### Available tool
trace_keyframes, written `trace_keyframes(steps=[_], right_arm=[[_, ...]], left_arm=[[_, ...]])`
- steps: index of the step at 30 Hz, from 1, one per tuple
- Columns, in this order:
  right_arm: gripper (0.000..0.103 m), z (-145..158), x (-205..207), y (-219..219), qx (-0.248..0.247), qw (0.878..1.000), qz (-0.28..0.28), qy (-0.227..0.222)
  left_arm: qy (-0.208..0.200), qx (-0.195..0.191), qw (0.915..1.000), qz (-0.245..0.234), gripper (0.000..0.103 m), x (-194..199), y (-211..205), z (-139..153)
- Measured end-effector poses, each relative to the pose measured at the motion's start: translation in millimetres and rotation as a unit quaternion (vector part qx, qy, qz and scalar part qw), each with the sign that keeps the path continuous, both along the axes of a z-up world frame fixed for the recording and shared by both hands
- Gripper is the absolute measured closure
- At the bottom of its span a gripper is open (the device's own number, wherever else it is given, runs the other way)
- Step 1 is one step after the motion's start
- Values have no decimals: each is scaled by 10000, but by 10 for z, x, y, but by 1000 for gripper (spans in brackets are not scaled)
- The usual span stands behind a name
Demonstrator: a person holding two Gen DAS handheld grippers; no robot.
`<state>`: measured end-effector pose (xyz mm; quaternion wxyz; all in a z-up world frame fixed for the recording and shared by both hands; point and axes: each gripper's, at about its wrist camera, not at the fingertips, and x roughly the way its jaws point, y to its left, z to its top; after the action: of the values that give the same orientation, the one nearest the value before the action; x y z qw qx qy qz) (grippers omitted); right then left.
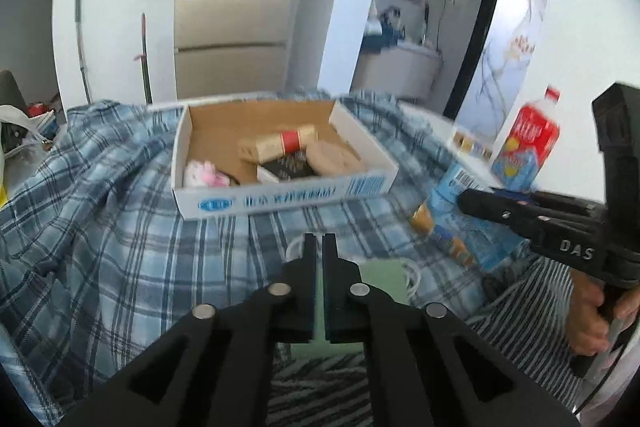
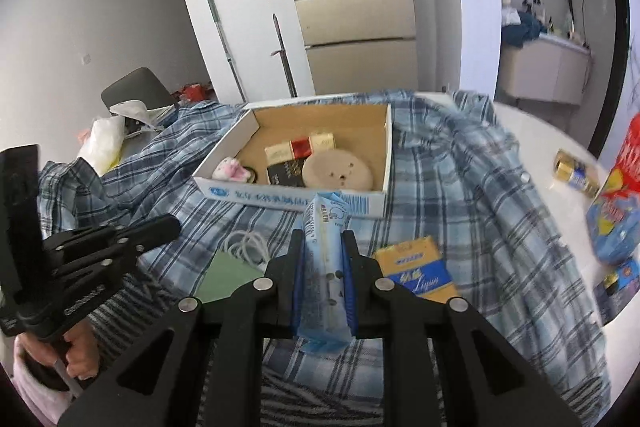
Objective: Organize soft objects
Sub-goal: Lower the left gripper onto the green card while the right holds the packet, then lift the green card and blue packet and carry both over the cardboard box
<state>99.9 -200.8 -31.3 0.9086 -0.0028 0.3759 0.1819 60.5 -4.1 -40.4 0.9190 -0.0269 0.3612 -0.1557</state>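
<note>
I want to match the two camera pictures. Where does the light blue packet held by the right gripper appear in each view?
Left wrist view: the light blue packet is at the right, clamped in the right gripper.
Right wrist view: the packet stands at bottom centre, between the gripper's own fingers.
Shared landmark: the cardboard box, just beyond the packet on the plaid cloth.

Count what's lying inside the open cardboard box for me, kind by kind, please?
In the cardboard box:
Pink-and-white plush toy: 1
Round beige pad: 1
Cream pack with a red band: 1
Black packet: 1
Total: 4
A small dark thing beside the plush toy is too unclear to count.
</note>
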Motion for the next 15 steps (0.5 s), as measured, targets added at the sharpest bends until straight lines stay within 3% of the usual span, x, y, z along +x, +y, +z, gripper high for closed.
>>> trace_keyframes(steps=[4,7,10,12,13,14,15], right_arm=[[87,-136,4,25,-48,9989,128,450],[87,-217,28,37,61,9969,237,746],[87,-226,26,26,81,9969,252,741],[87,-212,17,42,-28,9978,239,614],[87,-220,28,48,-117,9978,200,615],[87,-244,53,46,-183,9972,153,707],[87,-264,70,30,-97,9965,181,808]], left_arm=[[435,280,9987,37,101,97,-71,-168],[717,-80,9974,-67,101,147,-16,-241],[927,-282,9951,-220,98,176,6,-277],[1022,-204,9942,-283,69,185,-42,-296],[1006,-158,9944,-282,32,181,-65,-291],[943,-130,9951,-270,7,170,-82,-278],[848,-105,9961,-240,5,149,-98,-250]])
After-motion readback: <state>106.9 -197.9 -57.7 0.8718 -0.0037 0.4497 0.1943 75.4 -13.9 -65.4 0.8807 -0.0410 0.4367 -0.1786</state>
